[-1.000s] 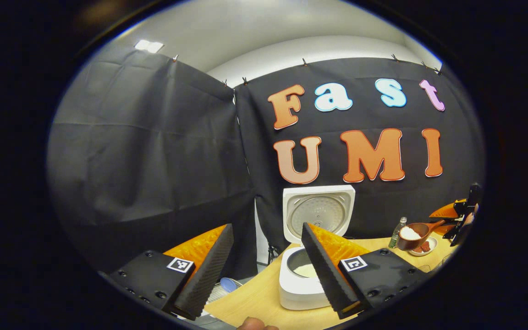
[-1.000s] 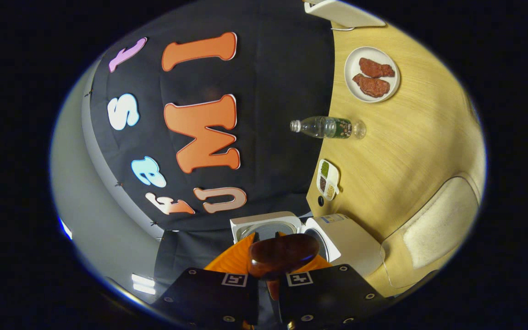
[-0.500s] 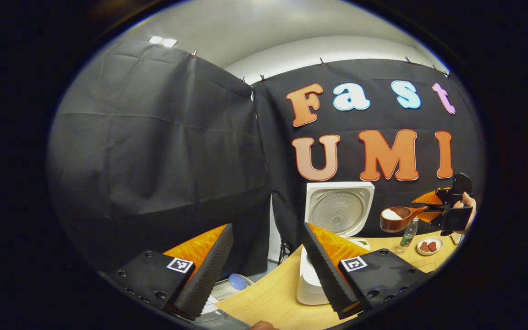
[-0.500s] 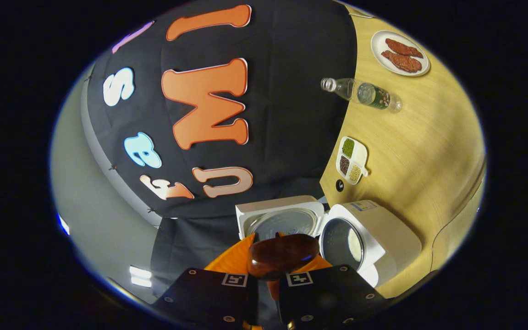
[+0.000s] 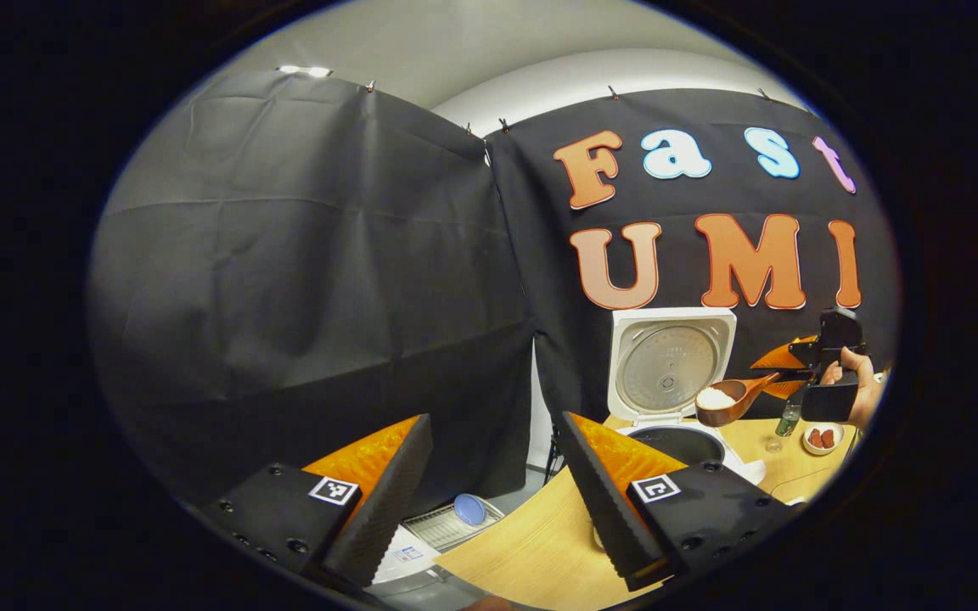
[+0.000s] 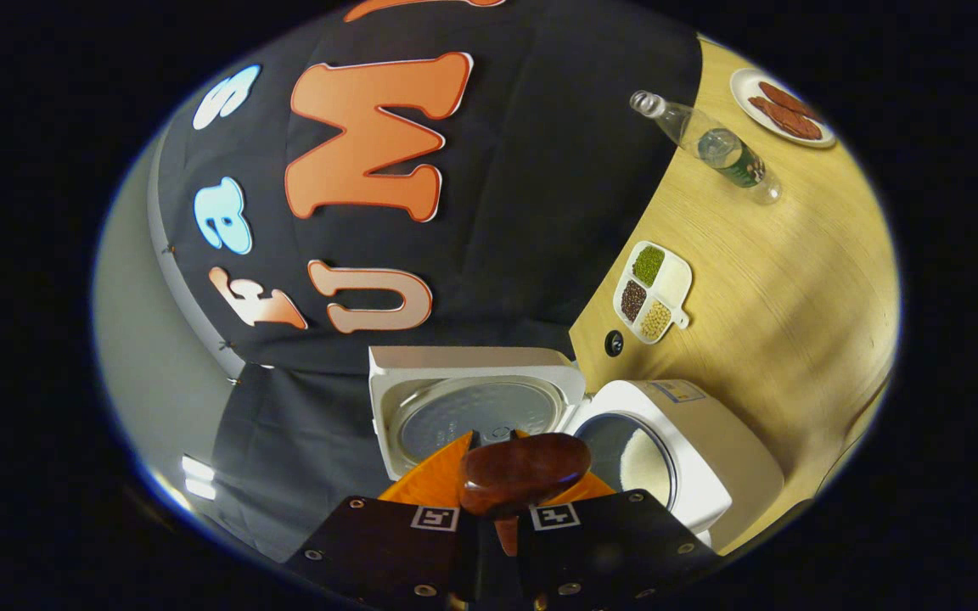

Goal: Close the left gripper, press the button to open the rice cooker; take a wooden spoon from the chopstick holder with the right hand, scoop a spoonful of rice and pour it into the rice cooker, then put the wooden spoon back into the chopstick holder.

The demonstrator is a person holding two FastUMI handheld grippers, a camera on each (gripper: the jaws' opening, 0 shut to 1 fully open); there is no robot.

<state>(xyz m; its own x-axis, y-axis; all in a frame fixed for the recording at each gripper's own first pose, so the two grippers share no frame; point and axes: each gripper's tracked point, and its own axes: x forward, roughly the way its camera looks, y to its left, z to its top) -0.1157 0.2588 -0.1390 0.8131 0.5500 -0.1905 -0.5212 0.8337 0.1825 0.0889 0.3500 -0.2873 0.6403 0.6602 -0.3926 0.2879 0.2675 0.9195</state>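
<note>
Currently right gripper clamped on wooden spoon handle, bowl heaped with rice, held just above open rice cooker, lid upright. Left gripper fingers spread wide, nothing between, off table edge. Right gripper view: spoon end pinched between fingers, cooker pot beside it; bottle and divided dish farther on table.

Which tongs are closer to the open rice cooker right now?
Right. The right tongs hold the spoon with its rice-filled bowl just above the cooker pot. The left tongs hang open, back from the cooker and off to its left.
</note>
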